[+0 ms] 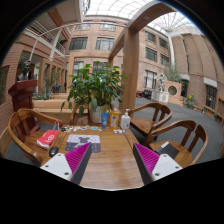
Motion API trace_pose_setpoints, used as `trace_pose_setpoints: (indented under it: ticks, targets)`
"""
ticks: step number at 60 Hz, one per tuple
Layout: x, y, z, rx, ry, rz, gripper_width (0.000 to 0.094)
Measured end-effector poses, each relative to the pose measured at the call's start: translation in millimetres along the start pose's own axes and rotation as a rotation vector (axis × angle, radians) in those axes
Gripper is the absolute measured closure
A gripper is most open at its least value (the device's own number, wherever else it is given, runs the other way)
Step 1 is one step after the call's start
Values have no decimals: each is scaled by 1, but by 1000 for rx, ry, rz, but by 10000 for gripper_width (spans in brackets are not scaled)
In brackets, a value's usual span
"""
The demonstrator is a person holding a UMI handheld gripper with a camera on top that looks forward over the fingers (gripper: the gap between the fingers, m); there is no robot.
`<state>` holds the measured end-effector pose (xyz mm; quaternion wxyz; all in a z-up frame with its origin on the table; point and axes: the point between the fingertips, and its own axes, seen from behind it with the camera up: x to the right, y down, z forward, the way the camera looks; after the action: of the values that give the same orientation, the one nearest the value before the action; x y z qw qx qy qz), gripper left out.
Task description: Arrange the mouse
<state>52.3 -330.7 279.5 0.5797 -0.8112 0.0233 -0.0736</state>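
My gripper [111, 152] is open and empty, held low over a wooden table [112, 165]. Its magenta pads [76, 158] stand wide apart with only bare wood between them. A small dark object [94, 146], possibly the mouse, lies on the table just ahead of the left finger's tip. It sits next to a pale patterned flat item [82, 142] with teal and pink on it. I cannot make out the dark object's shape well.
A potted plant [95, 88], a clear bottle [124, 121] and a blue container [104, 118] stand at the table's far end. Wooden chairs stand to the left [22, 125] and right [188, 135]. A red item [47, 138] lies on the left chair. A white object [168, 149] lies by the right finger.
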Motion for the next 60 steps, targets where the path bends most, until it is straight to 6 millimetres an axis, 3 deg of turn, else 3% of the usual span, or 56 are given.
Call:
trace_pose_setpoints:
  ticks: [8,10,18,26,34,39,48,60]
  targets:
    - [1,29,7,-54,10,-14,89]
    - [-2,45,19,-74,7,-16,88]
    - [-24,109,36,-177,-14,-34,83]
    - [-80,173,43,-295,-93,-44,85]
    - [-159,212,52,-360,-207,-56,79]
    - [-209,220,64,-372,-270,-56,85]
    - [-292,209,102,-356,-370,-32,78]
    - [-364,183,170,-321,-374,4,76]
